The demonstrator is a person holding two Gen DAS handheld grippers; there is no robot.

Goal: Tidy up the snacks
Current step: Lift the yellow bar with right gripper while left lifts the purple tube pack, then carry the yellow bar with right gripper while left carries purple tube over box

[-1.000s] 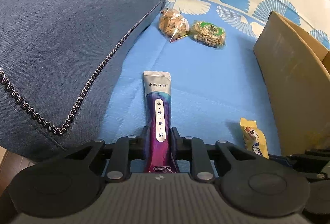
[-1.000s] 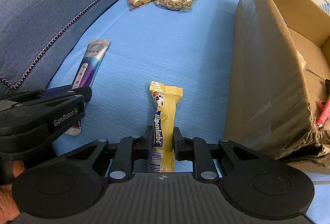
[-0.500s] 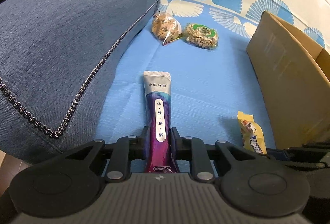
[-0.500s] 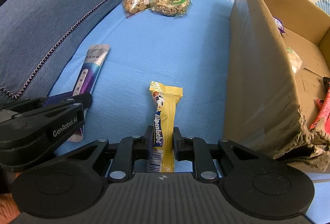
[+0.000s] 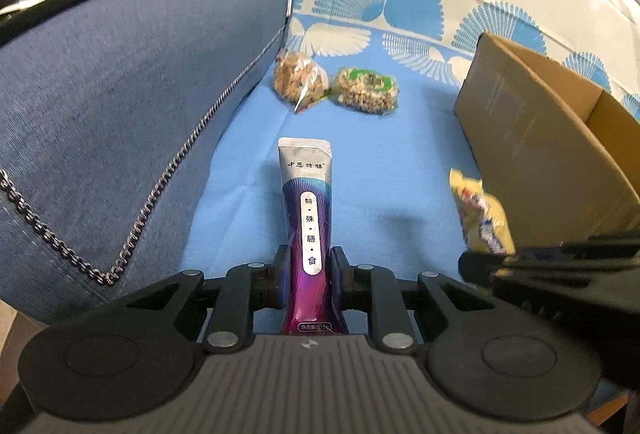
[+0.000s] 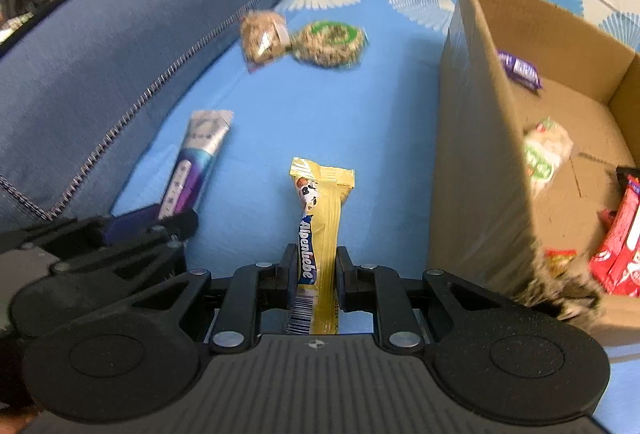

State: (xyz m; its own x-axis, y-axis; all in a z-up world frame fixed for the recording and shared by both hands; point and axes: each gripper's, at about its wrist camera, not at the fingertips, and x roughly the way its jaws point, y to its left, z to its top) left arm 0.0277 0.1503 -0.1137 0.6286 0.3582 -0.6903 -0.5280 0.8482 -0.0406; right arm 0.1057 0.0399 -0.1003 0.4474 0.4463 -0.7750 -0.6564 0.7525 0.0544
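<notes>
Sheet (image 5: 380, 170) farther below, both sticks raised

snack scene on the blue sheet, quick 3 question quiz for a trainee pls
1. True or false: the left gripper is shut on the purple sachet.
2. What does the right gripper hold?
A. a red packet
B. the yellow Alpenliebe candy
C. nothing
3. How many clear nut packs lie loose at the far end of the blue sheet?

Key:
1. True
2. B
3. Two: one beside the other, green-labelled one.
</notes>
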